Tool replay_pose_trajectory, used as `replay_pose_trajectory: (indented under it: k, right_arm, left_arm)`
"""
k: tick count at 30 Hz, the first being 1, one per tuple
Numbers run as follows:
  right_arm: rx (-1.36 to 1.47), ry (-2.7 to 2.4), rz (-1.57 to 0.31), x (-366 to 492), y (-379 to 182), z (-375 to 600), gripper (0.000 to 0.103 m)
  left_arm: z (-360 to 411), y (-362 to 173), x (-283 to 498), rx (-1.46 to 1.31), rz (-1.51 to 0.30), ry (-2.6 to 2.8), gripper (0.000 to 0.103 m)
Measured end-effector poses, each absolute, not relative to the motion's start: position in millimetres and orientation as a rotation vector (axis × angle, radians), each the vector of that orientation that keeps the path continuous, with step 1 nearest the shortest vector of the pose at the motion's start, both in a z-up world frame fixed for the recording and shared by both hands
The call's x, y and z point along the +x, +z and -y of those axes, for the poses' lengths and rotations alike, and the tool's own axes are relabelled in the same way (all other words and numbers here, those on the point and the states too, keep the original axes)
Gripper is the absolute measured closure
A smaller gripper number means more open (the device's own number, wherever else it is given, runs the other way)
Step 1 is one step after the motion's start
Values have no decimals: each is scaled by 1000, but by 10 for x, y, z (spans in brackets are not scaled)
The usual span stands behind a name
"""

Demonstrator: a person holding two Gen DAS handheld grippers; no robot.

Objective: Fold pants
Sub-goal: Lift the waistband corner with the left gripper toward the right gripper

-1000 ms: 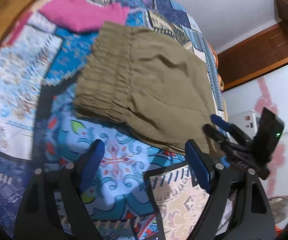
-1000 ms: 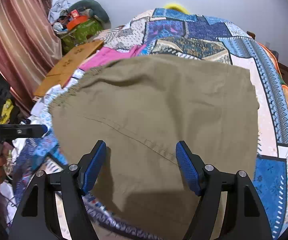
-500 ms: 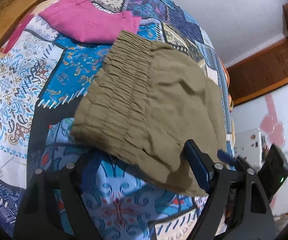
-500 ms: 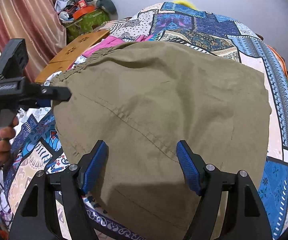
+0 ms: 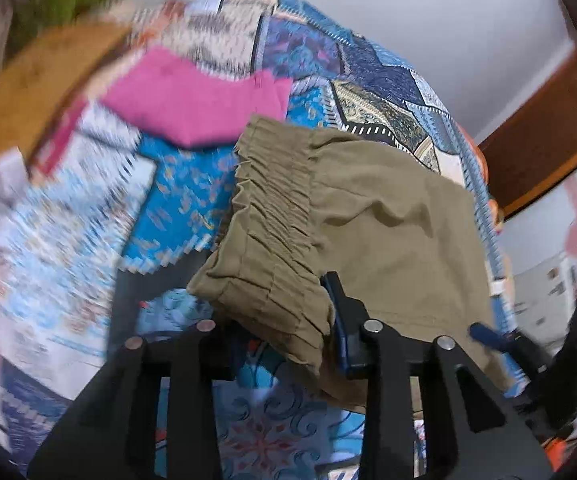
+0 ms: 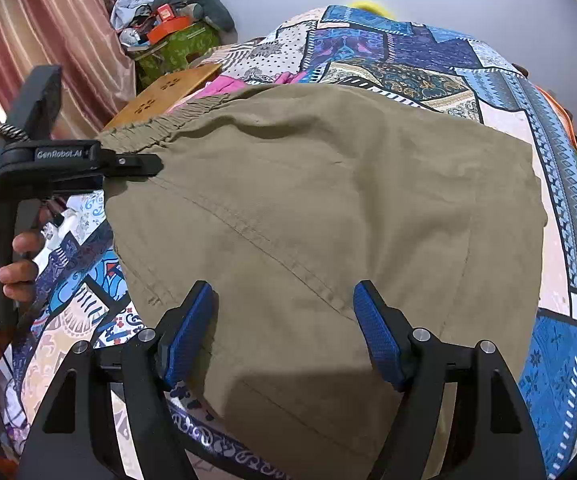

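Observation:
The olive pants (image 6: 328, 216) lie folded on the patchwork bedspread (image 6: 420, 56). In the left wrist view the gathered waistband (image 5: 272, 232) is lifted and sits between my left gripper's (image 5: 284, 332) fingers, which are closed on its near corner. In the right wrist view that left gripper (image 6: 140, 164) grips the waistband edge at the pants' left side. My right gripper (image 6: 284, 328) is open, its blue pads (image 6: 376, 332) hovering over the near part of the pants, holding nothing. It also shows in the left wrist view (image 5: 488, 334) at the right.
A folded pink garment (image 5: 200, 104) lies beyond the waistband. A wooden board (image 6: 168, 92) and a green box of clutter (image 6: 176, 44) stand at the bed's far left by a curtain. A wooden door (image 5: 548, 132) is at the right.
My left gripper has moved forward onto the waistband corner, closed on it and lifted it. The right gripper has stayed open over the pants.

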State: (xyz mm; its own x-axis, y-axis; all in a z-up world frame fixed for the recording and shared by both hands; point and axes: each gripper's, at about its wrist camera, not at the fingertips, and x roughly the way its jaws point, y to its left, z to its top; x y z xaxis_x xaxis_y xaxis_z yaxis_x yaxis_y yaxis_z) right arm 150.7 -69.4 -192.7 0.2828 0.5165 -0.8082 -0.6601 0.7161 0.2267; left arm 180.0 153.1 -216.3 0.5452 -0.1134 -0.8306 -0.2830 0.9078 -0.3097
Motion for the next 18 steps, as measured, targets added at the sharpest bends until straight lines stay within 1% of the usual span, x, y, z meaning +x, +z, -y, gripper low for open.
replay_pose_trajectory:
  k: [5, 12, 14, 16, 18]
  right_arm:
    - [-163, 803, -1010, 1420, -1893, 767, 34]
    - [-164, 790, -998, 1251, -1845, 962, 34]
    - [-148, 783, -1003, 1223, -1851, 1045, 34]
    - [-122, 776, -1000, 1205, -1845, 1137, 34]
    - [-92, 763, -1009, 1185, -1844, 1201, 34]
  left_arm:
    - [-1341, -1979, 1482, -165, -967, 207, 70]
    - [-1451, -1823, 1038, 13, -920, 386, 70]
    - [-1462, -1781, 991, 15, -916, 375, 70]
    - [-1389, -1700, 983, 46, -896, 371, 71]
    - [-1240, -1555, 996, 99, -837, 367, 72]
